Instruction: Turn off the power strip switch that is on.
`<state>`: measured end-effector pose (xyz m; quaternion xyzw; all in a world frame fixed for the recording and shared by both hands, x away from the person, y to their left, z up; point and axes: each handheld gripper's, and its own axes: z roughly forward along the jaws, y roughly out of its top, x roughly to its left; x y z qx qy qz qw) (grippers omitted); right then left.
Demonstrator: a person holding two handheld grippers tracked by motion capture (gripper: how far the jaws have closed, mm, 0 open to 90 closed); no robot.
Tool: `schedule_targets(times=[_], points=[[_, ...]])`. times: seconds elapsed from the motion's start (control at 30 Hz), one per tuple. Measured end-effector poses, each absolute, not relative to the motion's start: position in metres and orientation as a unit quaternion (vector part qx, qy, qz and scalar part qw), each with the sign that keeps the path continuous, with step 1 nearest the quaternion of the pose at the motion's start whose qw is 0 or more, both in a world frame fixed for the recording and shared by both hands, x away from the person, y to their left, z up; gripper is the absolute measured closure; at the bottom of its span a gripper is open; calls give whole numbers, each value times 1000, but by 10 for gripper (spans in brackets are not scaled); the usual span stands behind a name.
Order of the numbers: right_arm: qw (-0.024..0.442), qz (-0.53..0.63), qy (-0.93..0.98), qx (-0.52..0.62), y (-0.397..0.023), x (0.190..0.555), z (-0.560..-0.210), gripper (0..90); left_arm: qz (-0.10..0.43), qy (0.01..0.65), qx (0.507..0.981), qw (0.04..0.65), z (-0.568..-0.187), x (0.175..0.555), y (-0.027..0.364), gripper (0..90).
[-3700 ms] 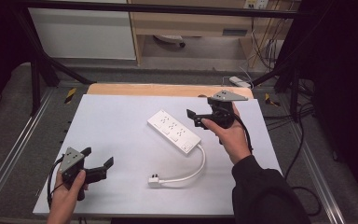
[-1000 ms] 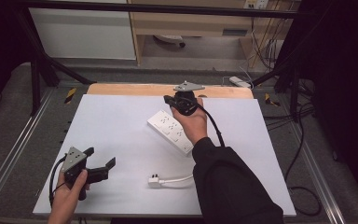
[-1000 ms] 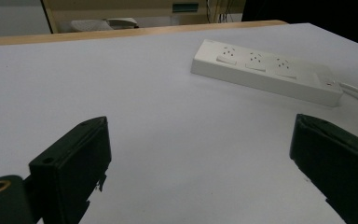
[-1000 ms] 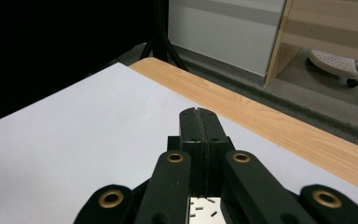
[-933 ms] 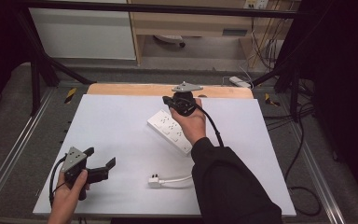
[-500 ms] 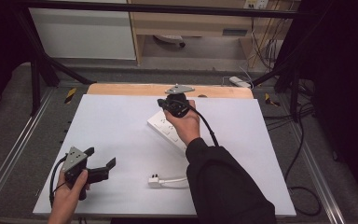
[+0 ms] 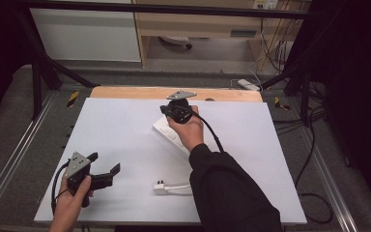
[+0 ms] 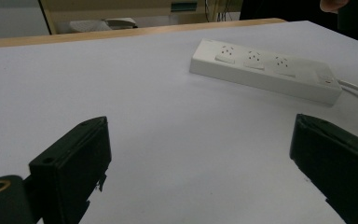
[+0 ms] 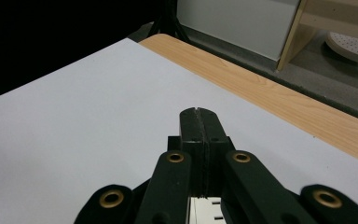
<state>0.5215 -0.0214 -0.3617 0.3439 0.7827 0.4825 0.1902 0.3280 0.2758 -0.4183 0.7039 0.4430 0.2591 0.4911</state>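
Hovering over the far end of the power strip (image 7: 170,134), the right claw (image 7: 164,109) is seen pressed together, nothing pinched.

Strip lies on the white bench (image 7: 116,130), long axis running diagonally from far-left to near-right; its near end is hidden under the right hand (image 7: 187,129). Left claw (image 7: 107,166) is held spread, well apart at the near-left, so the right is judged nearer. Socket face directly below claw tips.

No legible text, label, brand or number anywhere
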Motion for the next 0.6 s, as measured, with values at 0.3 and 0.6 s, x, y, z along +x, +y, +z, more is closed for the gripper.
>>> schedule_targets(times=[0.3,0.6], points=[[185,476,788,345,-18,522,-368,900,260,444,703,491,-418,328,276,51],[184,470,791,347,-16,523,-372,900,264,441,704,490,-418,328,275,51]])
